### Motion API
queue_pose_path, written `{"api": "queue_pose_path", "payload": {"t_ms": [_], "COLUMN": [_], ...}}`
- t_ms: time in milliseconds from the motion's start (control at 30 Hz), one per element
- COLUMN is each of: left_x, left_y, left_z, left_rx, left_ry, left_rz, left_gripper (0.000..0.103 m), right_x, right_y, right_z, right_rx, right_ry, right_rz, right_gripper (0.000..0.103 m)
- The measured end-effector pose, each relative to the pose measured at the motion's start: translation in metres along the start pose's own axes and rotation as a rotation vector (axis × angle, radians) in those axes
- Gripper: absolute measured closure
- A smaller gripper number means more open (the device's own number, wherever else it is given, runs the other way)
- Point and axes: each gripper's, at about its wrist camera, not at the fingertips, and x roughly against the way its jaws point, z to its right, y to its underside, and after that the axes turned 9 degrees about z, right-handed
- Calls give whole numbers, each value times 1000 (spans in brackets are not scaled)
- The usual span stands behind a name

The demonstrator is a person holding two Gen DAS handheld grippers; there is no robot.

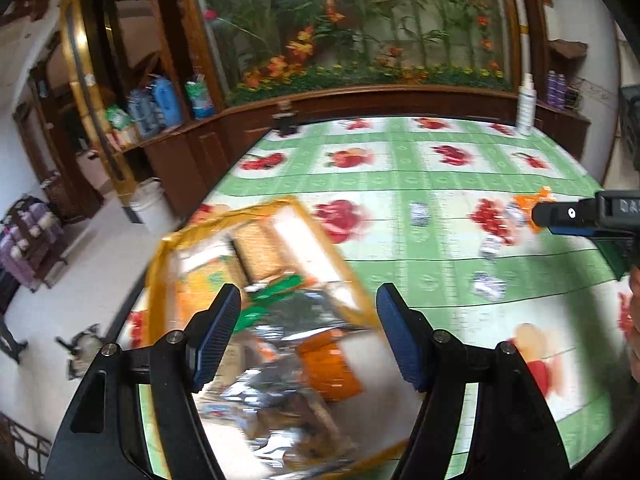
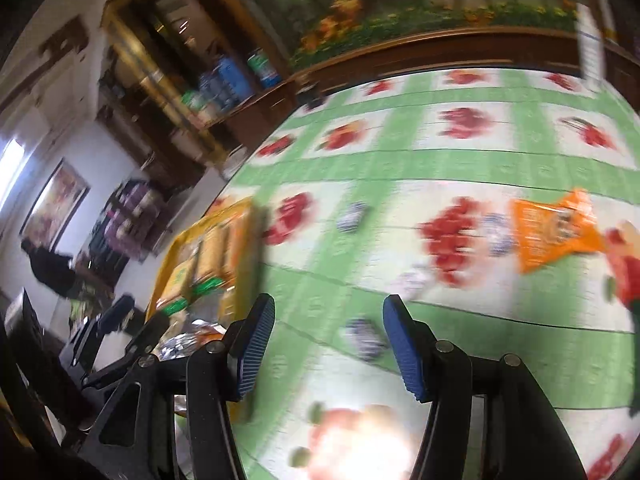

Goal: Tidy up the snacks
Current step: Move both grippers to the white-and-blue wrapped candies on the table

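A yellow tray (image 1: 160, 264) at the table's left edge holds snack packets, among them a silver foil bag (image 1: 280, 392) and an orange packet (image 1: 330, 364). My left gripper (image 1: 308, 332) is open and empty, hovering over the tray. The tray also shows in the right wrist view (image 2: 244, 216). My right gripper (image 2: 328, 346) is open and empty above the tablecloth, with a small wrapped candy (image 2: 366, 338) between its fingers on the cloth. An orange chip bag (image 2: 556, 232) lies far right. Small wrapped candies (image 1: 486, 286) are scattered on the cloth.
The table has a green and white fruit-print cloth (image 1: 400, 184). A white spray bottle (image 1: 525, 106) stands at the far right edge, a small dark object (image 1: 285, 118) at the far left. Wooden cabinets line the back. The floor drops off left of the tray.
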Motion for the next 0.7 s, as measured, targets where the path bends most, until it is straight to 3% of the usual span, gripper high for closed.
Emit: {"api": "queue_pose_path", "payload": {"t_ms": [67, 200, 267, 467, 700], "left_x": [-2, -19, -32, -54, -81], "left_y": [-4, -11, -10, 2, 7], "left_z": [11, 40, 59, 110, 120], "left_rx": [11, 86, 112, 0, -7], "left_ry": [76, 303, 392, 385, 358], "left_rz": [-19, -120, -178, -225, -257], "left_gripper": [33, 34, 44, 48, 48], "right_x": [13, 21, 19, 20, 19], "right_y": [-3, -7, -7, -6, -5], "right_z": [24, 58, 62, 61, 59], "right_rx": [-57, -169, -188, -196, -198], "right_ry": [28, 38, 42, 24, 12], "right_rz": [30, 45, 41, 38, 29], "right_gripper": [44, 43, 43, 43, 43]}}
